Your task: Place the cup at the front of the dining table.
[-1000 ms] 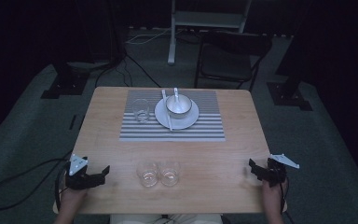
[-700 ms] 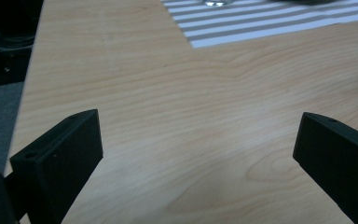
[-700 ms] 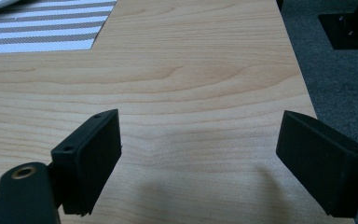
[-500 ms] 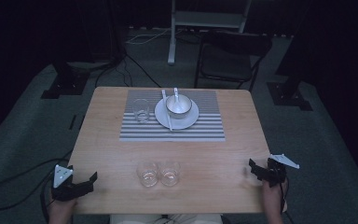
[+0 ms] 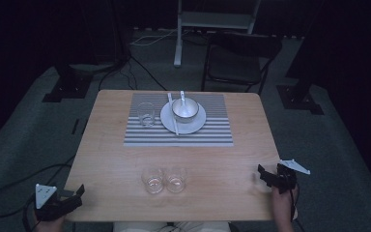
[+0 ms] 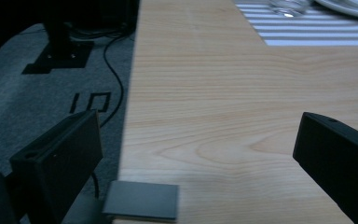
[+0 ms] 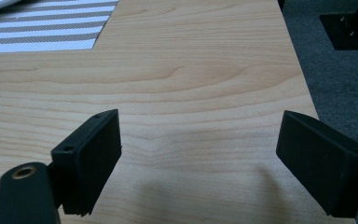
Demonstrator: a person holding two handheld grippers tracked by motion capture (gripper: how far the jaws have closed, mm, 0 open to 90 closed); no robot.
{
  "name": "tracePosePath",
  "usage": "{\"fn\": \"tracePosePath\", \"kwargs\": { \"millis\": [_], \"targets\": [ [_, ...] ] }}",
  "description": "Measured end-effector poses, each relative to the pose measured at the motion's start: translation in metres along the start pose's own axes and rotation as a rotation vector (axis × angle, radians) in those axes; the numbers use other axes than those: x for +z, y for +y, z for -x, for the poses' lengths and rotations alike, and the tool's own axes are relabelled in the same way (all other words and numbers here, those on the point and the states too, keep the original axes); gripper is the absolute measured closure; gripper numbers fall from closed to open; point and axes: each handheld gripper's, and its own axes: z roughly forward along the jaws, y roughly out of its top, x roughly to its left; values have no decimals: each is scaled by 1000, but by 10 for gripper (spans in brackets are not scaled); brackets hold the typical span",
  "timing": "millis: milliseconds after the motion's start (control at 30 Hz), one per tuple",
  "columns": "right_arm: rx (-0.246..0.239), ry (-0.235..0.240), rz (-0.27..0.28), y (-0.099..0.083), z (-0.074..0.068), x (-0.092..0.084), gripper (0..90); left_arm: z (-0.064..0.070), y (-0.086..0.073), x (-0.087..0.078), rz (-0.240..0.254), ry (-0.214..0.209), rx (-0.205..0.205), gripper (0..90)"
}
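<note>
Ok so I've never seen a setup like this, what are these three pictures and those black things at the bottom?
A person sits at a light wooden table holding a hand-held two-jaw tool in each hand. The high view looks down from above: the left gripper is at the near left corner, the right gripper at the near right edge. The other two pictures come from cameras riding on each gripper, so the black blocks are its own jaws, standing wide apart and holding nothing. On the table lie a grey striped placemat with a white plate, a metal bowl and a clear glass, plus two small clear glasses nearer the person.
</note>
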Motion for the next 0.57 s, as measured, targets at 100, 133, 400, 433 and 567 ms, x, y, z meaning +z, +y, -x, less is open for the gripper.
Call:
{"fn": "tracePosePath", "kwargs": {
  "millis": [100, 133, 400, 433, 567],
  "targets": [
    [9, 10, 5, 0, 1, 0, 134, -9, -2, -1, -3, 62, -63, 20],
    [10, 12, 8, 0, 1, 0, 134, -12, -2, -2, -4, 79, -81, 20],
    [16, 14, 1, 1, 2, 1, 134, -16, -5, -1, -2, 77, -125, 20],
    [16, 14, 2, 1, 2, 1, 134, -14, -4, 1, -6, 69, -119, 20],
    [14, 10, 0, 1, 2, 1, 135, -8, -3, 6, -31, 61, -74, 20]
  ]
}}
